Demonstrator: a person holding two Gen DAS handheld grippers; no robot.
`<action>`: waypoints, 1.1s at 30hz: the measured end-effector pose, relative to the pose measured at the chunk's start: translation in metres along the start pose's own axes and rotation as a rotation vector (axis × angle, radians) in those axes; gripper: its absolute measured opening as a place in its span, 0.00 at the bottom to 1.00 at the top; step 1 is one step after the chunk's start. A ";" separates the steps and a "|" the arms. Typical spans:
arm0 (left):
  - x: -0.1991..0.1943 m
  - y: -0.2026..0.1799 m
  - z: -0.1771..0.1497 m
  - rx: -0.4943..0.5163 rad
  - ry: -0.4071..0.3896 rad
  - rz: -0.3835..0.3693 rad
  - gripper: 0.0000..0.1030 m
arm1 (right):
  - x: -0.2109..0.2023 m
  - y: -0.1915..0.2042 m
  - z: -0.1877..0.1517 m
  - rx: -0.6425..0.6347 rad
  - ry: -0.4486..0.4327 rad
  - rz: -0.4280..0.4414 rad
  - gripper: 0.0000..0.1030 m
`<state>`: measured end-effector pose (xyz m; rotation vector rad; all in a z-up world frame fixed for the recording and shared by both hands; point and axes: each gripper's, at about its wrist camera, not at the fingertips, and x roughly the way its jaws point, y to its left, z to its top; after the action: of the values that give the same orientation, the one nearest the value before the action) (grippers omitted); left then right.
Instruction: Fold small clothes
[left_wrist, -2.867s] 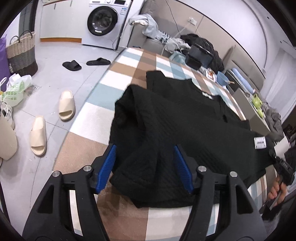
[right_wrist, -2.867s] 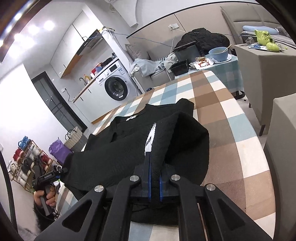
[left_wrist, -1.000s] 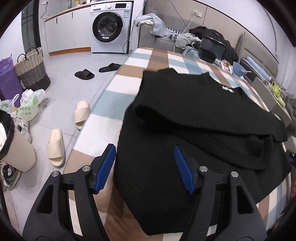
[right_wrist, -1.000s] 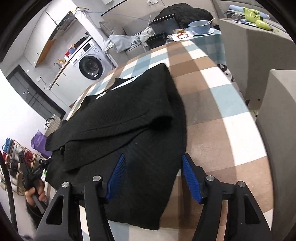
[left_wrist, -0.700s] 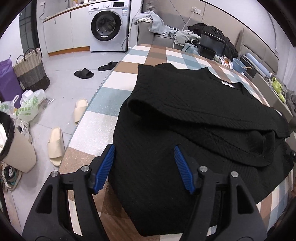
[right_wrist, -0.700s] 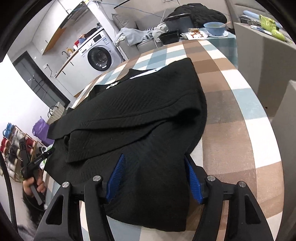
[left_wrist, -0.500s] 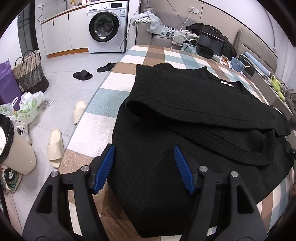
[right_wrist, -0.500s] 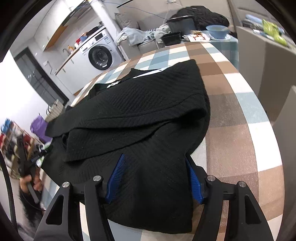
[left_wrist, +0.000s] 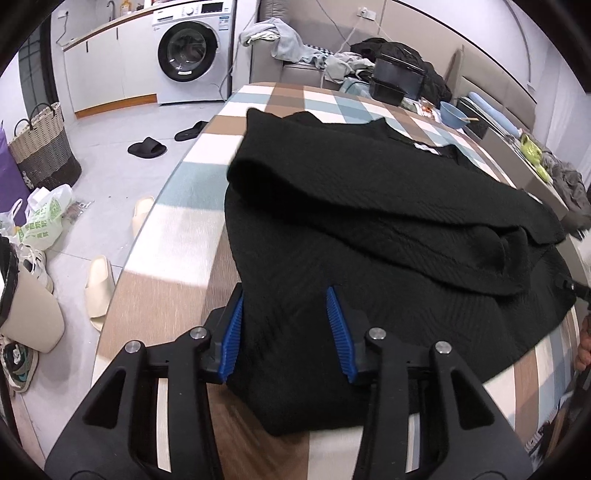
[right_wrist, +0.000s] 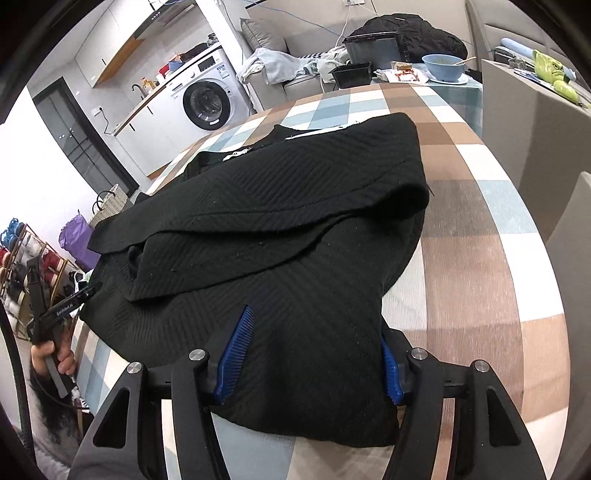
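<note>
My left gripper (left_wrist: 284, 328), black-framed with ribbed blue pads, is closing over the near hem of the black textured knit garment (left_wrist: 388, 221); cloth lies between the jaws, not yet pinched. My right gripper (right_wrist: 317, 347) stands about half open astride the other near corner, holding nothing. The garment lies on the round table with a brown, blue and white checked cloth (right_wrist: 461, 229), its top layer folded across.

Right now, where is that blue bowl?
The blue bowl sits past the far end of the checked table, upper right in the right wrist view, beside a black tray and beyond the black garment.
</note>
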<state>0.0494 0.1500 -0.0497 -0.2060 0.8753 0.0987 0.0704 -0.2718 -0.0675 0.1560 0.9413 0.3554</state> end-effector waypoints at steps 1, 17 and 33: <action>-0.003 0.000 -0.003 -0.001 0.002 -0.002 0.38 | -0.002 0.001 -0.002 -0.001 0.004 0.000 0.60; -0.040 0.021 0.006 -0.127 -0.058 -0.039 0.43 | -0.035 0.003 0.025 0.030 -0.129 0.020 0.61; -0.015 -0.043 0.007 -0.026 -0.003 -0.106 0.43 | 0.014 0.045 0.015 -0.040 -0.008 0.164 0.61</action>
<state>0.0520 0.1095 -0.0275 -0.2758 0.8593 0.0117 0.0803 -0.2247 -0.0564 0.1982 0.9149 0.5242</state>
